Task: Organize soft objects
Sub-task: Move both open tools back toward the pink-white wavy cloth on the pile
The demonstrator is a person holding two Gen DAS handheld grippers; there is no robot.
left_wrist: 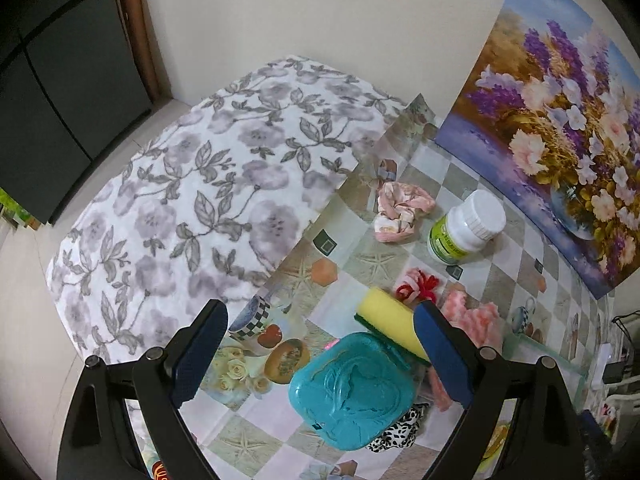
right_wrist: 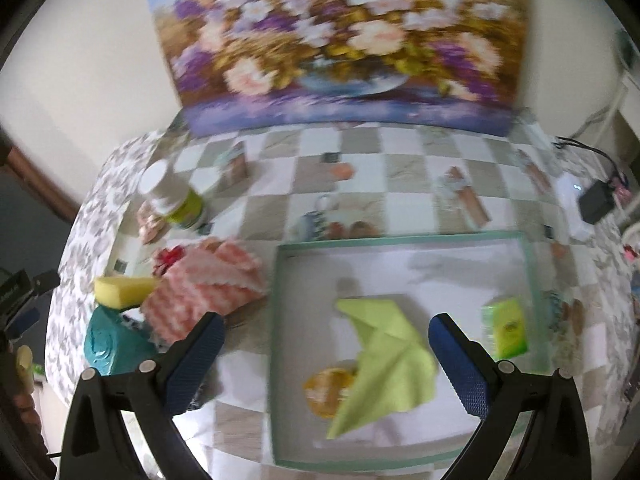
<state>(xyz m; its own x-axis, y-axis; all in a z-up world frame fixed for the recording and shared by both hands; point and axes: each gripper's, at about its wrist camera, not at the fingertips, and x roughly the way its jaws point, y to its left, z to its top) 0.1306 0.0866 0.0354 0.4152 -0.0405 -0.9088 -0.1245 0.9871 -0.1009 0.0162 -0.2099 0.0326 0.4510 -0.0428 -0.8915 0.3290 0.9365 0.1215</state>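
My left gripper is open above the table, with a teal plastic case and a yellow sponge lying between its fingers below. A pink fluffy cloth, a red-and-white pipe-cleaner bundle and a pink scrunchie lie beyond. My right gripper is open over a shallow green-rimmed tray. The tray holds a lime green cloth, an orange-yellow round item and a green tissue pack. The pink cloth, the sponge and the teal case lie left of the tray.
A white-capped green bottle stands near the scrunchie. A flower painting leans on the wall behind the table. A floral-covered surface adjoins the table's left side. A leopard-print item peeks from under the teal case. A black charger and cables lie far right.
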